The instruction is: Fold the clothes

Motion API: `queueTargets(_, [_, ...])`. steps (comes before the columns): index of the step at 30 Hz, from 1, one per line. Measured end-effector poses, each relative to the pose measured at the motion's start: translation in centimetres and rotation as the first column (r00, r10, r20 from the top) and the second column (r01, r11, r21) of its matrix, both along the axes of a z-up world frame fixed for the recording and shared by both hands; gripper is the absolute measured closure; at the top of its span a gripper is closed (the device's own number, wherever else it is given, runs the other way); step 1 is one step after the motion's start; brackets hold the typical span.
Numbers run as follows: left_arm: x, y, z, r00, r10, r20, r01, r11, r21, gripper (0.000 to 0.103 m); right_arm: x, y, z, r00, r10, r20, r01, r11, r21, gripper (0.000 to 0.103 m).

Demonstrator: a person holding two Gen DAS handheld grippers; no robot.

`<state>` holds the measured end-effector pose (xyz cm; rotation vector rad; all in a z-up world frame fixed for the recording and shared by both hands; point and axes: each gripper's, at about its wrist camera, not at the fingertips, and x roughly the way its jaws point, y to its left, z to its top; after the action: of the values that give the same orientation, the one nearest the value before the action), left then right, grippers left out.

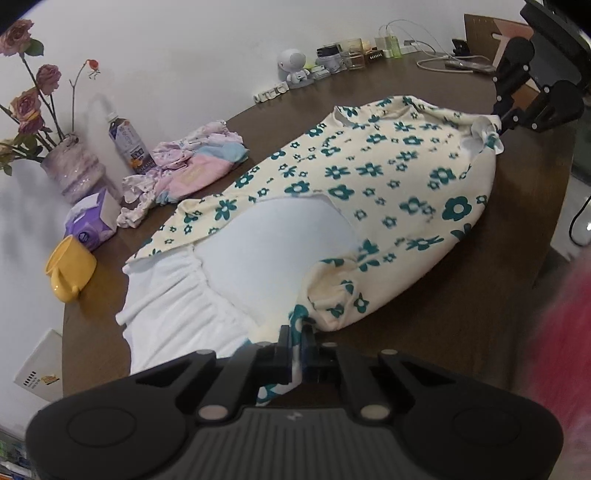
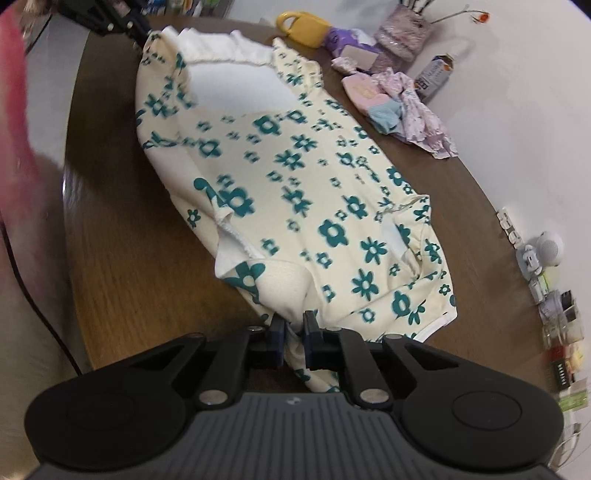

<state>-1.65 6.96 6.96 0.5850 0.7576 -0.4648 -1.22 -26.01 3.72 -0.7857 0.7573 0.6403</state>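
A cream garment with teal flowers (image 1: 369, 177) (image 2: 295, 177) is stretched across the brown table (image 1: 517, 229), its white lining and gathered white waistband (image 1: 177, 295) showing. My left gripper (image 1: 295, 334) is shut on one bunched edge of it near the waistband. My right gripper (image 2: 294, 323) is shut on the opposite bunched edge. Each gripper shows in the other's view: the right one (image 1: 496, 123) at the top right, the left one (image 2: 142, 35) at the top left. The cloth hangs slightly lifted between them.
A pile of pink and pastel clothes (image 1: 192, 162) (image 2: 399, 107) lies beside the garment. Along the wall stand a vase of roses (image 1: 74, 173), a bottle (image 1: 127, 144), a purple tissue box (image 1: 92, 218), a yellow cup (image 1: 68, 269) and small desk items (image 1: 332, 62).
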Motion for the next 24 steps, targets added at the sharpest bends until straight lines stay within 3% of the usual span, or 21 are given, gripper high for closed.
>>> queueTargets(9, [6.7,1.5,1.3,0.994,0.092,-0.065,-0.096,0.994,-0.059,0.1,5.6,-1.9,1.0,0.996,-0.065,-0.062,0.072,0.99,0.125,0.095])
queueTargets(19, [11.7,2.0,-1.1,0.981,0.148,-0.121,-0.158,0.985,-0.07,0.099,9.1,-2.8,-1.1,0.984,-0.125,-0.126,0.146,0.972,0.182,0.094])
queueTargets(24, [12.0,2.6,-2.4,0.973,0.181,-0.14,-0.194,0.978,-0.079,0.091,10.4,-4.8,-1.6,0.96,-0.194,-0.199,0.248,0.922,0.298,0.083])
